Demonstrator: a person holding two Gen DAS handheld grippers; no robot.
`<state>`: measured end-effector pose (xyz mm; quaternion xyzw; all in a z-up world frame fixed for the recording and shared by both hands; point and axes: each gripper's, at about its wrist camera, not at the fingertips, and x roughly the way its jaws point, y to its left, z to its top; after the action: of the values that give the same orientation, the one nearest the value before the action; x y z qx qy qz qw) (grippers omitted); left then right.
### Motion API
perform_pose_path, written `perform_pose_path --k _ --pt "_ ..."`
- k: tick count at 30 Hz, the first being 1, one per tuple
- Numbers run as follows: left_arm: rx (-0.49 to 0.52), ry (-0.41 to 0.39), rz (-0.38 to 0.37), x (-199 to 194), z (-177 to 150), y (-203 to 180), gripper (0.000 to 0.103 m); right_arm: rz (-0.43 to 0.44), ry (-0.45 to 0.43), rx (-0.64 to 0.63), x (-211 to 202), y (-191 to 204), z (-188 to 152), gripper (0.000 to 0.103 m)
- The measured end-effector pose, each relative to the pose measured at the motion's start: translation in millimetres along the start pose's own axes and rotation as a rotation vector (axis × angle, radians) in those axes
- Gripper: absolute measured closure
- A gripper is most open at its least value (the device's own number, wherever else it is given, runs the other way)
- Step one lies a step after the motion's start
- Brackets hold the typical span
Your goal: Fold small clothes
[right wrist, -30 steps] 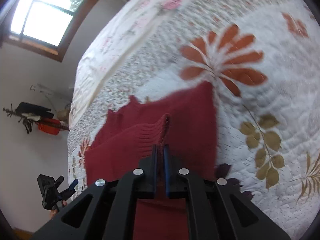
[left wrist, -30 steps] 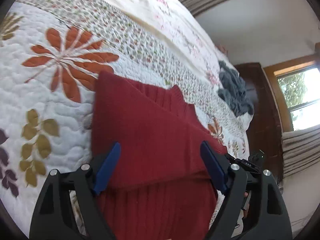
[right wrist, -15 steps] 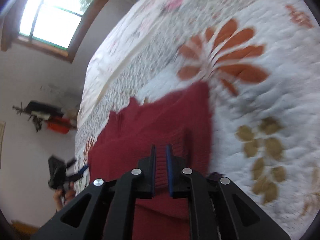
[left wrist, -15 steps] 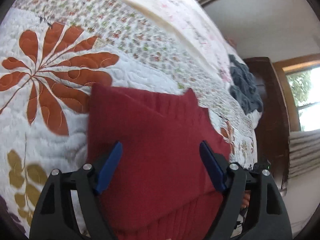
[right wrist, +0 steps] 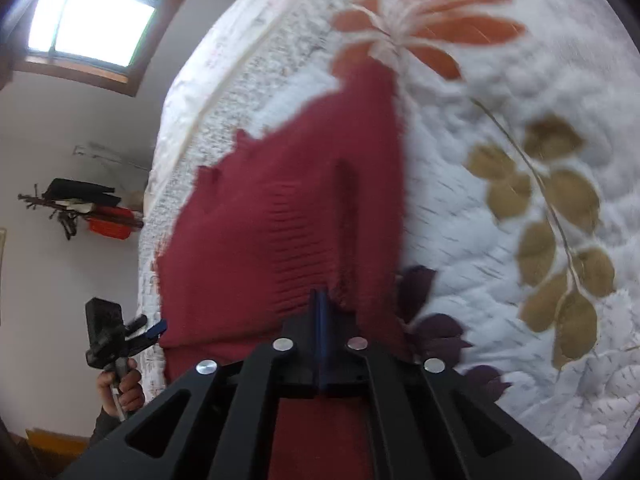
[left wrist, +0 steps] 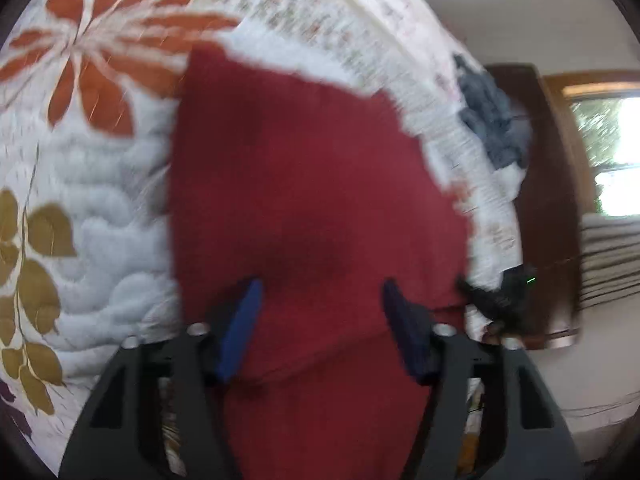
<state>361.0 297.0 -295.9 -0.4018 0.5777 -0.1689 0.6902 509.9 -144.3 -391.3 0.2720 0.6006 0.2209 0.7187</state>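
1. Right gripper (right wrist: 322, 308): jaws pressed together with no visible gap, pinching a ribbed edge of the red sweater (right wrist: 288, 216). Against the view 0.5 s before, the 2 blue pads had drawn fully together and the raised flap had sunk lower, lying nearly flat on the layer beneath. Judged meaning: the fold was being laid down and was close to release.

2. Left gripper (left wrist: 320, 304): jaws spread wide, blue fingers (left wrist: 240, 328) at 7 o'clock and 5 o'clock of the frame, holding nothing; whether the tips touched the cloth could not be told through the blur. The spread matched that of 0.5 s before, while the red sweater (left wrist: 304, 184) filled more of the view, so the gripper had advanced over it.

3. Red sweater: spread on the quilt (left wrist: 100, 208), a folded panel on top, its edge crossing just past the left fingertips; 1 corner pointed toward 11 o'clock.

4. Quilt: white, with an orange flower (left wrist: 92, 60) at 10 o'clock and olive leaves at 8 o'clock.

5. Grey garment (left wrist: 492, 124): heaped at 2 o'clock, well apart from the sweater.

6. Window (right wrist: 92, 12): at 10 o'clock in the right view.
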Motion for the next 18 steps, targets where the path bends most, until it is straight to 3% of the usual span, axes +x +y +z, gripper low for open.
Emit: perform_pose_path --k 2,4,6,7,9,10,12,14,18 --pt "-0.027 -0.027 -0.035 -10 -3 -1 0.047 0.018 -0.026 0.012 -11 6 -4 0.097" --pt "0.010 -0.049 -0.066 -20 -7 -12 0.033 0.056 -0.045 -0.021 -22 18 -12 0.091" --pt "0.035 -0.024 -0.003 -14 -14 -14 0.032 0.035 -0.028 -0.025 -18 13 -16 0.087" --pt "0.030 -0.009 0.023 -8 -15 -10 0.033 -0.002 -0.009 -0.020 -11 8 -19 0.088" --pt "0.005 -0.020 0.033 -7 -19 -7 0.033 -0.035 0.018 -0.001 -3 -8 -22 0.102" --pt "-0.012 -0.029 0.034 -14 -20 -7 0.032 -0.037 0.012 0.016 -8 -9 -25 0.101" --pt "-0.023 -0.049 0.013 -33 -31 -15 0.023 -0.016 -0.001 0.001 -26 1 -35 0.075" --pt "-0.016 -0.054 -0.009 -51 -52 -20 0.019 -0.006 -0.011 -0.025 -51 8 -54 0.061" --pt "-0.030 0.035 0.031 -79 -134 -5 0.018 -0.009 0.043 0.006 -96 -8 -117 0.060"
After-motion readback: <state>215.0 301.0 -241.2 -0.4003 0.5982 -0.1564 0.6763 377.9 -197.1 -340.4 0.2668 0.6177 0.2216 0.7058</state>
